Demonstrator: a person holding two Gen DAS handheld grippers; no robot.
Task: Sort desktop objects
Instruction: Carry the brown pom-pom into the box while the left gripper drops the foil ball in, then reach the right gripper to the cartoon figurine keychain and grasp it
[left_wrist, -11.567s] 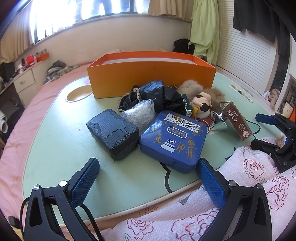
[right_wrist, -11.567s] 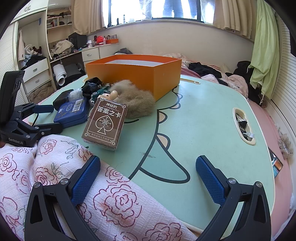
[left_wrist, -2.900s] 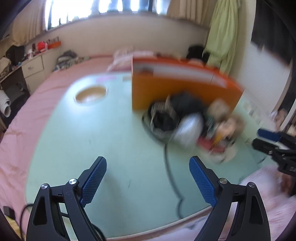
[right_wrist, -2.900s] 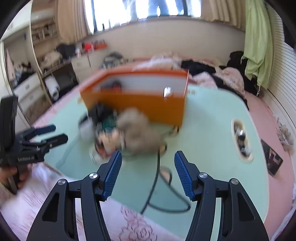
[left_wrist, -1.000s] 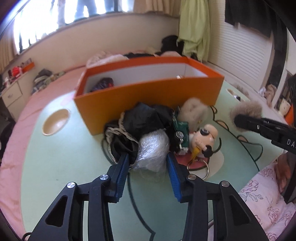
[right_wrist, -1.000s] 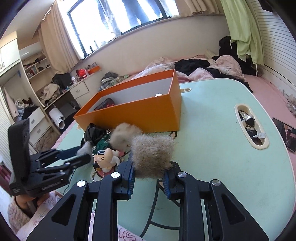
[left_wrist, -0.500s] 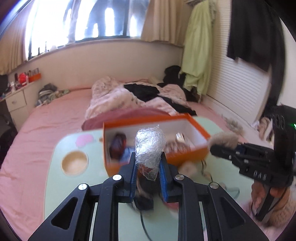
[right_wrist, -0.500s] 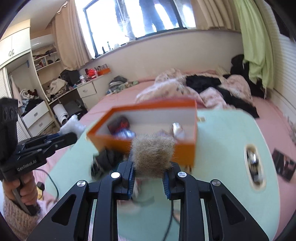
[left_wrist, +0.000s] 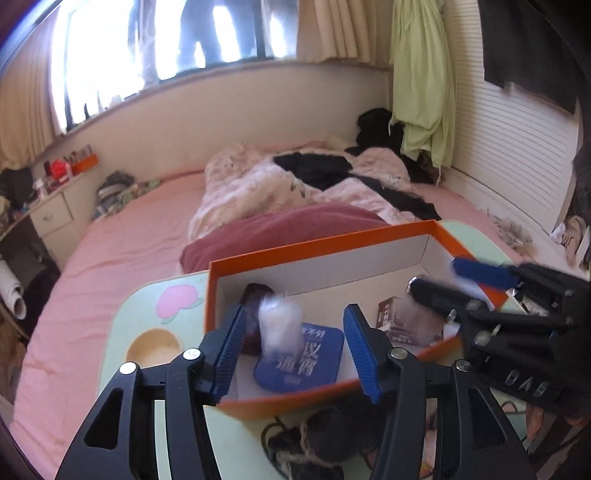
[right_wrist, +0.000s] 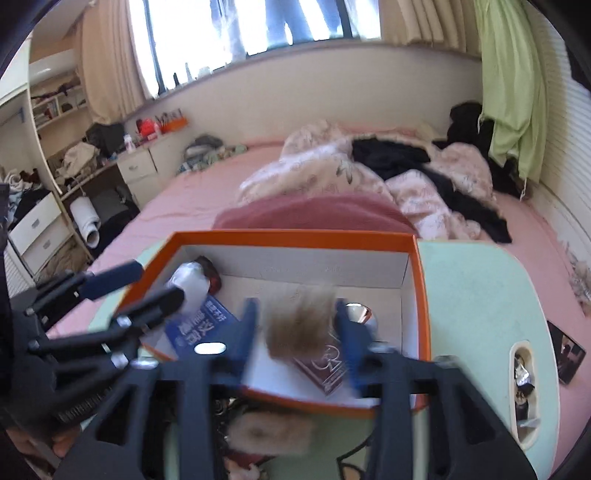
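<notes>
My left gripper (left_wrist: 293, 350) hangs over the orange box (left_wrist: 317, 245), its jaws opening. The clear plastic bundle (left_wrist: 279, 325) is blurred between them and touches neither pad. Inside the box lie a blue tin (left_wrist: 299, 360), a dark case (left_wrist: 255, 295) and a brown card box (left_wrist: 400, 321). My right gripper (right_wrist: 297, 336) is also above the orange box (right_wrist: 295, 234) with its jaws opening. The brown fur ball (right_wrist: 299, 321) is loose and blurred between its fingers. Each gripper shows in the other's view: the right gripper (left_wrist: 480, 280) and the left gripper (right_wrist: 110, 284).
A black fabric pile with a cable (left_wrist: 325, 435) and a second fur ball (right_wrist: 269, 432) lie on the mint table (right_wrist: 480, 302) in front of the box. The table has a round cup hollow (left_wrist: 151, 347) and a slot (right_wrist: 524, 384). A bed with bedding lies beyond.
Both grippers rose from the table and came over the box with their loads. Their jaws have since spread, and the plastic bundle and the fur ball have come loose.
</notes>
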